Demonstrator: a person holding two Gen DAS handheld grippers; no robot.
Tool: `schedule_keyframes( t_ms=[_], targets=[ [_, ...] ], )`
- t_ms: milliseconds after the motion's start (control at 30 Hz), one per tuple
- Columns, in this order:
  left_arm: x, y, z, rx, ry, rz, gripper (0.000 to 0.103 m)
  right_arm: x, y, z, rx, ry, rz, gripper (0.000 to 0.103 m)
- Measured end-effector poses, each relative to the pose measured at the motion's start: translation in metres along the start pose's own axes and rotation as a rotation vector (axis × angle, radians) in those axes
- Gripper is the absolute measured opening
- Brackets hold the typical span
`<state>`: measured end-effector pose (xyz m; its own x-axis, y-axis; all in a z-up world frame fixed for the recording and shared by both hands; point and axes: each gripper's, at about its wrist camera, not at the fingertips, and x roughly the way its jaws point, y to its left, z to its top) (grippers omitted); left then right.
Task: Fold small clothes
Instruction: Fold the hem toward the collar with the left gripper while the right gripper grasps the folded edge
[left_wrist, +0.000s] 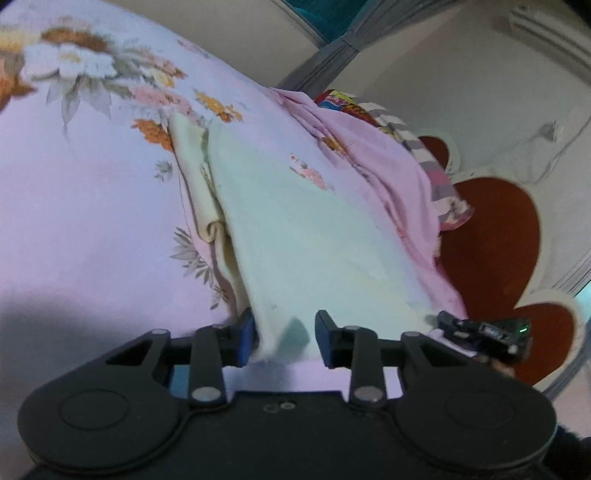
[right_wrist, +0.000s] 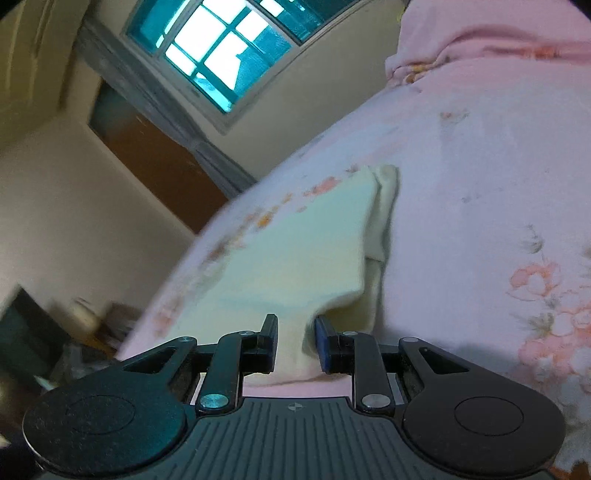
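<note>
**Desk:** The tongs first, please. Left camera.

**Operator:** My left tongs (left_wrist: 284, 332) stand spread over the near edge of a pale cream, soft knit garment (left_wrist: 295, 229). Its corner lies between the jaws. The blue pad on the picture's left sits against the fabric's edge and the other pad stands clear of it, so nothing is pinched.

**Desk:** And where does the garment lie?

**Operator:** Flat on a pink bedsheet printed with orange and white flowers (left_wrist: 92, 221), running away from me towards the bed's far edge. A narrower cream layer shows from under its left side. Beyond it the sheet bunches, and a many-coloured patterned cloth (left_wrist: 354, 105) lies at the bed's edge. A red rug of heart-shaped lobes with a white border (left_wrist: 491, 229) lies on the floor to the right.

**Desk:** Right camera?

**Operator:** My right tongs (right_wrist: 295, 339) are set narrower. A gathered corner of the same garment fills the gap and touches both jaws. I cannot tell whether they squeeze it or only flank it. The rest spreads ahead on the sheet, the extra layer now on its right side.

**Desk:** Background?

**Operator:** A bright barred window with a teal frame (right_wrist: 221, 55) and a brown panel on the cream wall (right_wrist: 159, 162), both blurred.
</note>
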<state>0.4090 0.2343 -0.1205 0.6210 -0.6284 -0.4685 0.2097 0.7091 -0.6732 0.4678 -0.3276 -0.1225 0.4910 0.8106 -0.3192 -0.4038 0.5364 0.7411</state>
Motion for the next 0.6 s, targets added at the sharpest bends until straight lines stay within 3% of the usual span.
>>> schedule_keyframes(
  t_ms=[167,233,333,400,433,467,500,567,600],
  targets=[
    [0.000,0.005,0.003,0.002,-0.022,-0.036,0.032,0.005,-0.009,0.007,-0.049,0.020,-0.082,0.023],
    [0.002,0.004,0.003,0.003,-0.025,-0.059,0.032,0.008,-0.013,0.009,-0.025,0.037,-0.008,0.023],
    [0.004,0.000,0.003,0.007,-0.033,-0.099,0.032,0.025,-0.015,0.004,-0.019,0.151,0.035,0.023],
    [0.015,-0.002,0.002,0.034,0.019,-0.037,0.032,0.031,-0.015,-0.001,-0.040,0.184,0.043,0.023],
    [0.021,-0.001,0.001,0.049,0.048,-0.003,0.027,0.034,-0.017,-0.001,-0.039,0.183,0.016,0.023],
    [0.025,-0.001,0.001,0.055,0.059,0.015,0.006,0.035,-0.019,0.000,-0.021,0.182,0.024,0.012],
    [0.027,0.002,0.002,0.034,0.073,-0.005,0.003,0.034,-0.018,0.001,-0.025,0.175,0.049,0.003],
    [0.020,0.006,0.004,0.003,0.063,-0.140,0.002,0.025,-0.012,0.005,-0.021,0.146,0.112,0.002],
    [0.015,0.006,0.006,-0.006,0.053,-0.165,0.002,0.019,-0.006,0.007,-0.019,0.128,0.145,0.002]
  ],
)
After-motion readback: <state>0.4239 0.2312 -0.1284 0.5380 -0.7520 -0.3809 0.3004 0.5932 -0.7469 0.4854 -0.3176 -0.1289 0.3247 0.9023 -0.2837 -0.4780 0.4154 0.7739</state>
